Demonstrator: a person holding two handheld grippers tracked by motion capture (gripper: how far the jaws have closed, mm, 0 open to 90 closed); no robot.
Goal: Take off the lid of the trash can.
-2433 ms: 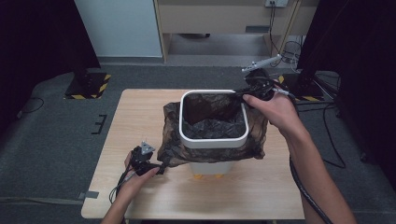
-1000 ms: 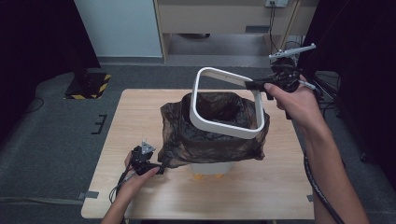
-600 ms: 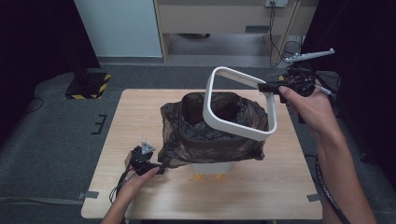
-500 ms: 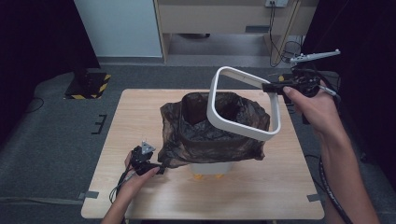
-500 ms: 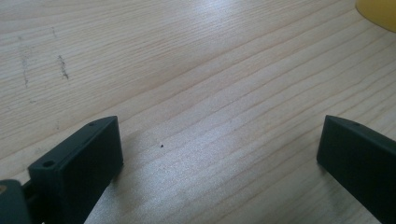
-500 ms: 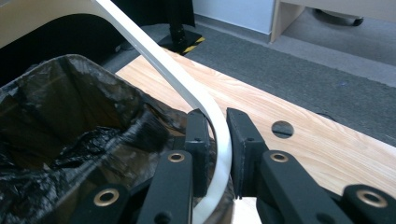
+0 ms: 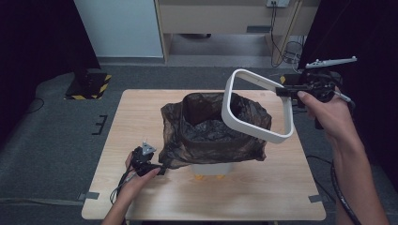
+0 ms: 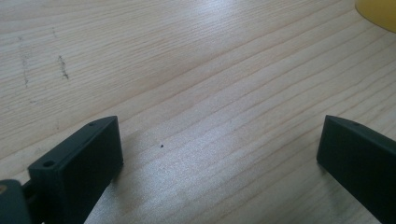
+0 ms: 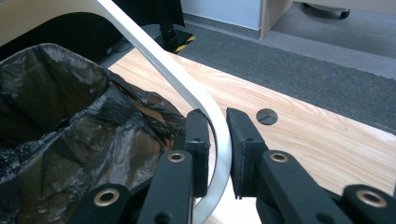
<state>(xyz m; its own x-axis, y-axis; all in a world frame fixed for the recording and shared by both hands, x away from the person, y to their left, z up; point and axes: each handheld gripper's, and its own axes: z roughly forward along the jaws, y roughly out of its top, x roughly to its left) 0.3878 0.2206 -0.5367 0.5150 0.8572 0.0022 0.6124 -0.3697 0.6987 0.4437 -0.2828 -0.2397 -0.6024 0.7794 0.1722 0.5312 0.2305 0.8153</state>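
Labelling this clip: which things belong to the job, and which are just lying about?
In the job:
white rim ring, clamped in the right tongs
black bag
white bin
left tongs, open beside the bag

Lying about:
tape marks
cables

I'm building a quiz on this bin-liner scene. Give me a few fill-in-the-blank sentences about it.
1. The right gripper is shut on the white ____.
2. The bin is lined with a ____ bag.
3. The left gripper rests on the table with its jaws ____.

Missing words: rim ring; black; open
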